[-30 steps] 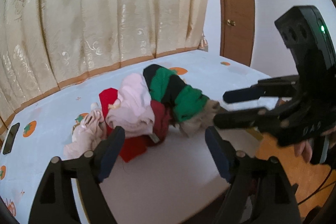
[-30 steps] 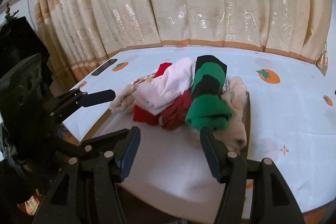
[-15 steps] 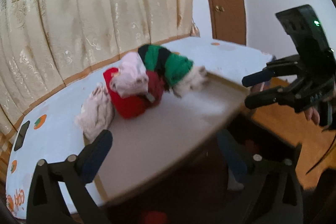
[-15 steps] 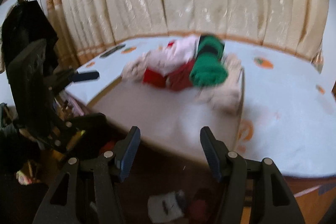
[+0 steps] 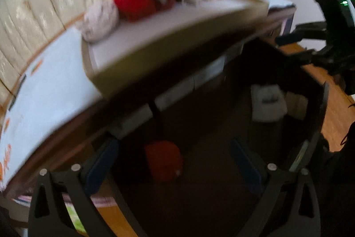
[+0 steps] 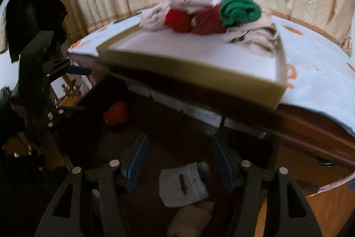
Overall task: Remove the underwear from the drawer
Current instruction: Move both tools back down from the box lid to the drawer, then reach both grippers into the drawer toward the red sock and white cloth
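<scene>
Underwear is seen in the dark open drawer (image 5: 315, 90): red piece (image 5: 163, 160) btwn the spread pads of the left tool (image 5: 175, 162), untouched; white piece (image 6: 183, 186) btwn the right tool (image 6: 179, 164) pads, jaws apart, nothing gripped. Other clothes (image 6: 208, 12) are heaped at the tray's (image 6: 193, 72) far edge on the worktop (image 6: 321, 83).

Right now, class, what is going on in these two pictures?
A person holds a gripper in each hand over an open drawer below a table. The left gripper is open above a folded red garment; the right gripper is open above a folded white garment. Neither holds anything. On the table, a shallow tray carries a pile of clothes in red, pink, green and beige.
</scene>
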`<act>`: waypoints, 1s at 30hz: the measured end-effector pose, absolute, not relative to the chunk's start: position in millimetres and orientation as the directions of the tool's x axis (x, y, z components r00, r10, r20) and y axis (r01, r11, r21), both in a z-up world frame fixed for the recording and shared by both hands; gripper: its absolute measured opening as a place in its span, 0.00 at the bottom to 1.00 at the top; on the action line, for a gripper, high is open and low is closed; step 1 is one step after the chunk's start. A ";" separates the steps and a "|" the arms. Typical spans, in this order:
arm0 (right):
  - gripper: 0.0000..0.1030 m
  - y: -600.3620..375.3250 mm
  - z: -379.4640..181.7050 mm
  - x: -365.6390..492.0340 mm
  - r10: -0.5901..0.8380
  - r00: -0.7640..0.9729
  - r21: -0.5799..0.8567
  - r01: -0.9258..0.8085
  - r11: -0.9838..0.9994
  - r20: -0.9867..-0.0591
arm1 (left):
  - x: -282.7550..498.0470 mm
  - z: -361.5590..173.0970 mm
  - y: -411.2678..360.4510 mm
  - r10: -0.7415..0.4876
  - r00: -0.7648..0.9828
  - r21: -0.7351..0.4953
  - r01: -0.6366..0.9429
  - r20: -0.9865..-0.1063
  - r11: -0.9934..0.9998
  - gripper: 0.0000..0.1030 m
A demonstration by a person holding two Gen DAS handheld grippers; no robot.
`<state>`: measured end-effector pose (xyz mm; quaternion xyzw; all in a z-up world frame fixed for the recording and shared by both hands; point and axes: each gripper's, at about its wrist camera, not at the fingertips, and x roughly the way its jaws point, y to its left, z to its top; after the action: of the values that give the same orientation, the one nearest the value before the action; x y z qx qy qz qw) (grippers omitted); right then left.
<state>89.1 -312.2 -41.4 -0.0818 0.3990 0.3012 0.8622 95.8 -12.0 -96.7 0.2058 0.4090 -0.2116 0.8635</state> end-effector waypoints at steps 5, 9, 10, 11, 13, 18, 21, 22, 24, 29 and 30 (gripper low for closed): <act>0.60 -306.2 -54.9 87.2 0.437 0.487 0.076 -0.598 0.798 -0.756 | 114.8 -122.9 -10.2 -0.151 0.468 0.122 0.505 -0.871 0.855 0.98; 0.60 -302.4 -64.5 86.5 0.415 0.480 0.042 -0.614 0.788 -0.773 | 121.3 -135.0 -13.5 -0.125 0.425 0.122 0.507 -0.896 0.853 0.98; 0.60 -301.5 -66.7 86.3 0.410 0.477 0.034 -0.619 0.785 -0.778 | 122.5 -138.4 -14.2 -0.118 0.413 0.121 0.509 -0.903 0.852 0.98; 0.60 -300.3 -69.0 85.5 0.406 0.472 0.029 -0.625 0.780 -0.783 | 123.9 -141.3 -13.8 -0.114 0.399 0.118 0.511 -0.910 0.851 0.98; 0.60 -298.0 -73.0 84.9 0.403 0.454 0.024 -0.640 0.768 -0.794 | 126.4 -147.1 -13.2 -0.105 0.377 0.111 0.509 -0.920 0.854 0.97; 0.60 -291.3 -82.7 85.2 0.377 0.401 0.018 -0.664 0.747 -0.835 | 129.6 -153.8 -11.9 -0.094 0.351 0.104 0.505 -0.931 0.857 0.93; 0.60 -287.6 -89.4 86.6 0.359 0.369 0.016 -0.679 0.734 -0.858 | 128.8 -158.7 -14.2 -0.073 0.347 0.124 0.514 -0.935 0.849 0.88; 0.60 -285.4 -92.5 87.3 0.345 0.356 0.010 -0.684 0.729 -0.869 | 128.7 -160.9 -15.0 -0.066 0.344 0.130 0.516 -0.937 0.847 0.86; 0.60 -281.4 -100.2 89.0 0.318 0.321 0.007 -0.694 0.720 -0.892 | 128.7 -165.9 -16.2 -0.056 0.330 0.132 0.521 -0.942 0.843 0.85; 0.60 -273.7 -117.6 92.2 0.256 0.254 0.001 -0.709 0.706 -0.933 | 128.3 -171.6 -17.7 -0.041 0.311 0.136 0.526 -0.949 0.839 0.85; 0.60 -273.5 -121.0 93.9 0.245 0.237 0.006 -0.707 0.707 -0.940 | 127.8 -172.4 -18.5 -0.034 0.313 0.144 0.528 -0.949 0.837 0.84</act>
<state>93.9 -273.5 -121.0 -0.2175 0.5314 0.3149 0.7558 127.8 -18.5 -172.4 0.2215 0.5578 -0.1801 0.7793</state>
